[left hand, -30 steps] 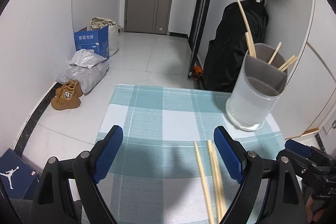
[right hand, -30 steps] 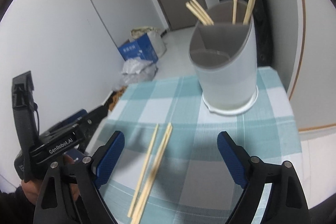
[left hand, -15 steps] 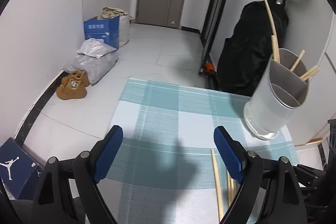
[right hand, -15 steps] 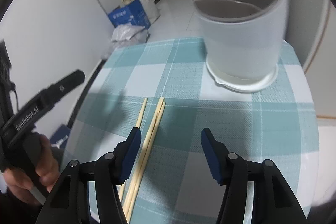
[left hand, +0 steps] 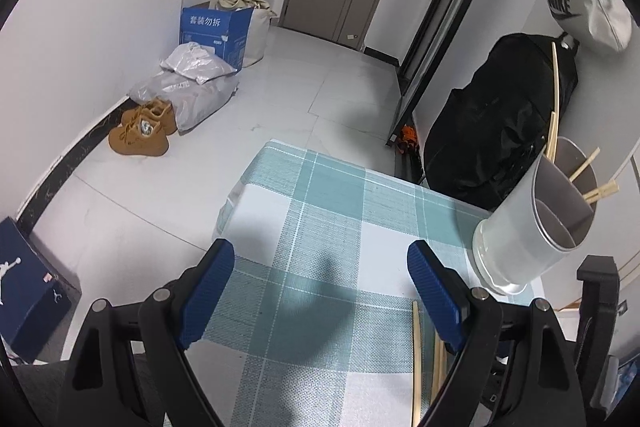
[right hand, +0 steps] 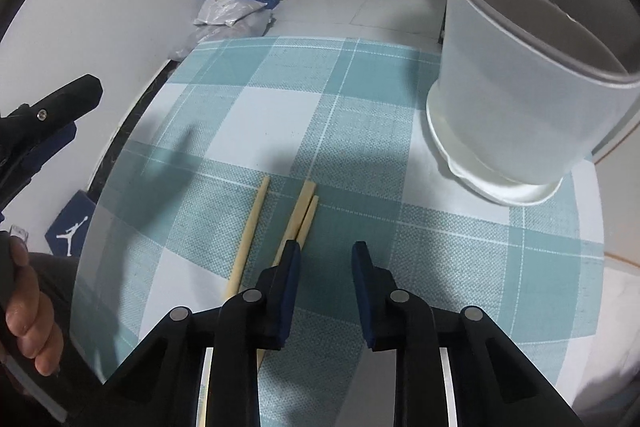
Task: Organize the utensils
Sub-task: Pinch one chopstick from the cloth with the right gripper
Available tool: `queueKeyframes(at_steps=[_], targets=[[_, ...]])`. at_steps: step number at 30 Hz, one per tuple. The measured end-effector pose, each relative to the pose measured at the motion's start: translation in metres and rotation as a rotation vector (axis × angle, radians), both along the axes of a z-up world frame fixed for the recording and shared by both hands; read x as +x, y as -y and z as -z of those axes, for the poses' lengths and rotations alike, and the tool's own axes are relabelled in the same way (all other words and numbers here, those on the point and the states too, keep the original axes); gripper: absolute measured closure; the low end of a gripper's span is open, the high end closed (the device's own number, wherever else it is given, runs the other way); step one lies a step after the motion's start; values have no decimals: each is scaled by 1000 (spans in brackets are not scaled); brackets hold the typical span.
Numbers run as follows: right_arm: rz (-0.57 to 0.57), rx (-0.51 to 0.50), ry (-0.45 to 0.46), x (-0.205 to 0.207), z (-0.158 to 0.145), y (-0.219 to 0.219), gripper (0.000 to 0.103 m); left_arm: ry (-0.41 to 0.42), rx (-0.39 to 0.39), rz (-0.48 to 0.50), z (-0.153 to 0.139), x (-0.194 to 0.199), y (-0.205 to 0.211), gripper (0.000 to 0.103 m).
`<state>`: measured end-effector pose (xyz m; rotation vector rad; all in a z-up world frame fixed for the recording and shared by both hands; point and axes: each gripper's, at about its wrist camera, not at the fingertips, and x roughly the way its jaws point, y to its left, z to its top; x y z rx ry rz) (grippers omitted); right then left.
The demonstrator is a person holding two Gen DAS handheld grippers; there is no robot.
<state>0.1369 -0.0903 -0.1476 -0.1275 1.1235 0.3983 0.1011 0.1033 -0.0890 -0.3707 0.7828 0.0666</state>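
Three wooden chopsticks (right hand: 298,217) lie on the teal checked tablecloth (right hand: 360,99); they also show in the left wrist view (left hand: 417,351). A white divided utensil holder (right hand: 520,75) stands at the far right and holds several chopsticks (left hand: 588,169). My right gripper (right hand: 326,257) is low over the cloth, jaws partly closed with a narrow gap. Its left finger (right hand: 290,267) sits over the near ends of the pair, the gap just to their right. My left gripper (left hand: 318,283) is wide open and empty, above the cloth's left part.
The table's left and far edges drop to a tiled floor with a blue box (left hand: 216,31), grey bags (left hand: 192,83) and brown shoes (left hand: 142,131). A black bag (left hand: 496,123) leans on the wall behind the holder (left hand: 532,219).
My right gripper dropped toward the chopsticks and its jaws narrowed from wide open to a small gap. My left gripper drew back and left, still wide open.
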Motion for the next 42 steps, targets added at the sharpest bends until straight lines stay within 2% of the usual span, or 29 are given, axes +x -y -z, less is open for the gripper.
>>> queueKeyframes(at_steps=[12,16,19,25,29,33,39,42], targets=[[-47,-112,1,4,1,-22,79,-22,-62,-35,3,2,-16,18],[-38,-132,6,6,2,-21,94,-36,-75,-47,5,2,-19,18],[-23,-125,0,6,1,-12,98,-40,-86,-53,5,2,-21,18],[20,-90,-32,6,-3,0,98,-43,-81,-45,5,3,-20,18],[-24,-172,-3,4,-5,-16,95,-47,-62,-40,6,2,-18,18],[-53,-212,22,6,-4,-25,96,-55,-56,-48,8,2,-20,18],[-62,-181,17,20,-3,-32,99,-81,-33,-50,13,3,-19,18],[-25,-91,11,22,-10,-14,99,-107,-23,-18,17,4,-13,18]])
